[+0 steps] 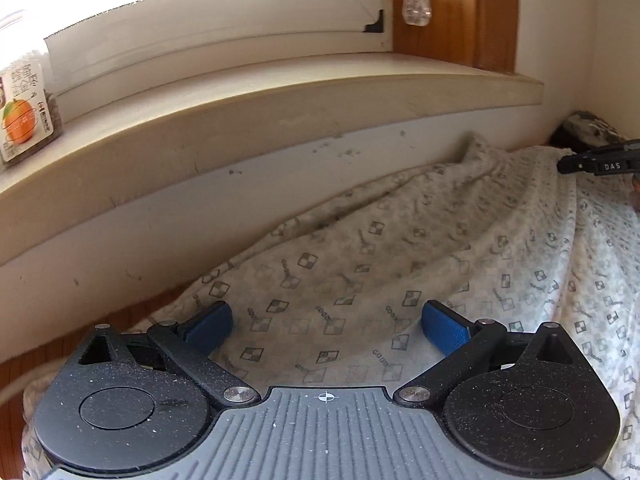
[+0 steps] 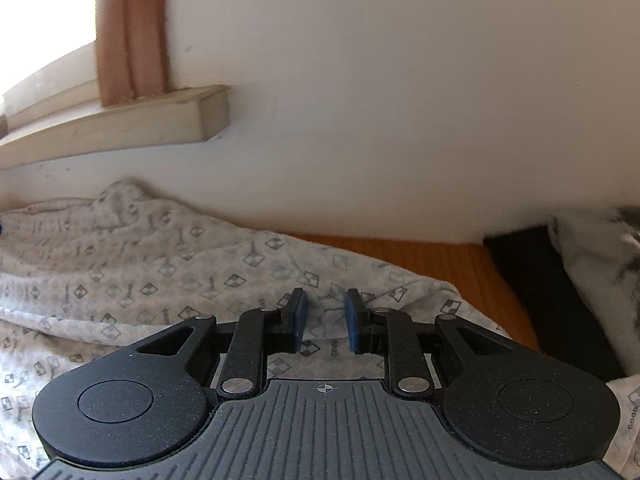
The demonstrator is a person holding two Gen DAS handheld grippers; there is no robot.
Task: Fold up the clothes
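White wall (image 2: 380, 100) and a beige windowsill (image 1: 280, 92) are seen behind an orange-brown wooden surface (image 2: 432, 258), over which the patterned garment (image 1: 380, 248) is spread, bunched against the wall. Above it, the left gripper (image 1: 326, 326) is held spread wide, empty; the right gripper (image 2: 325, 320) is narrowly parted, nothing clamped.

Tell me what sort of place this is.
Probably a room in a home: a patterned garment lies on a wooden surface against a wall, under a window sill holding a food jar.
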